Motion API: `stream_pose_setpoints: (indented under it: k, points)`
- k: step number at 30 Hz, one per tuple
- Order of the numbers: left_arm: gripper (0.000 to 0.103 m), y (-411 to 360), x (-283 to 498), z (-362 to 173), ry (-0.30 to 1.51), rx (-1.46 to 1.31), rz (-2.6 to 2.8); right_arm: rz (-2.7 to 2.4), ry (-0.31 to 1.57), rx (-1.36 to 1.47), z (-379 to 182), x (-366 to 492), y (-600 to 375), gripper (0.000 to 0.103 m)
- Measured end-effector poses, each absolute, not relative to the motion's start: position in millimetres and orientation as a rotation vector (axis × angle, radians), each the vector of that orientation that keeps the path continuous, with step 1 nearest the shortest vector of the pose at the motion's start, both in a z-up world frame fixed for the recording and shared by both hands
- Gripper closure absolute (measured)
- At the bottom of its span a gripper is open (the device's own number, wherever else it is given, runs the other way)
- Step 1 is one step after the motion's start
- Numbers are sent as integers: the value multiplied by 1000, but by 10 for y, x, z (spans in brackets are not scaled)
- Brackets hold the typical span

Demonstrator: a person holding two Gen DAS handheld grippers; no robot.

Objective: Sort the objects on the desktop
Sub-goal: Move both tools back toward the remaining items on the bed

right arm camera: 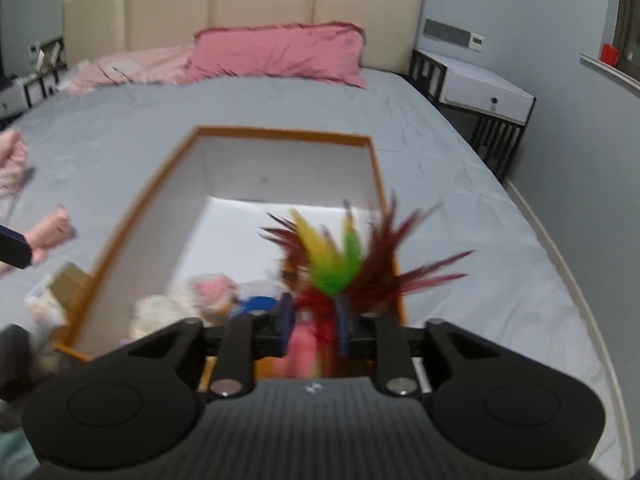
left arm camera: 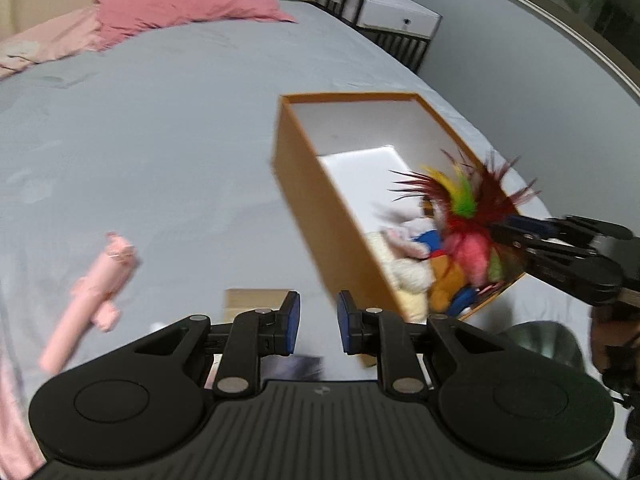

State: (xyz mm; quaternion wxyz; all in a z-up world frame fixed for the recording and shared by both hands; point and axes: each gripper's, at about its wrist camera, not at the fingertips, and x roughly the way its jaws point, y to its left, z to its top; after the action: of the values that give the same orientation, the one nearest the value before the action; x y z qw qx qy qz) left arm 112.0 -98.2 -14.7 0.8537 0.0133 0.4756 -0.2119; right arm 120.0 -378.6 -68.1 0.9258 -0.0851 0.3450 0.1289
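Note:
An orange box with a white inside stands on the grey bed; it also shows in the right wrist view. Soft toys lie in its near end. My right gripper is shut on a feather toy with red, yellow and green feathers, held over the box's near right part; it also shows in the left wrist view. My left gripper is open and empty, just left of the box's near corner. A pink stick-like object lies on the bed to its left.
A small brown cardboard box sits just ahead of the left gripper. Pink pillows lie at the headboard. A white bedside table stands right of the bed. A round grey object sits near the box's near corner.

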Motion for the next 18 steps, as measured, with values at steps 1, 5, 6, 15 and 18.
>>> stream_pose_setpoints:
  k: [1,5,6,15,18]
  points:
    - [81,-907,1079,-114,989,30,-429,274,692,-161,-635,1128,-3749,56]
    - [81,-557,909,25,940,11,-355,291,582,-138,-427,799,-3521,19]
    - [81,-470,863,62,922,9,-332,297,562,-134,-383,730,-3453,19]
    - [49,98,594,65,1057,337,-350,493,627,-105,-374,352,-2783,24]
    - [44,260,542,-27,1098,323,-308,576,729,-83,-529,316,-2543,39]
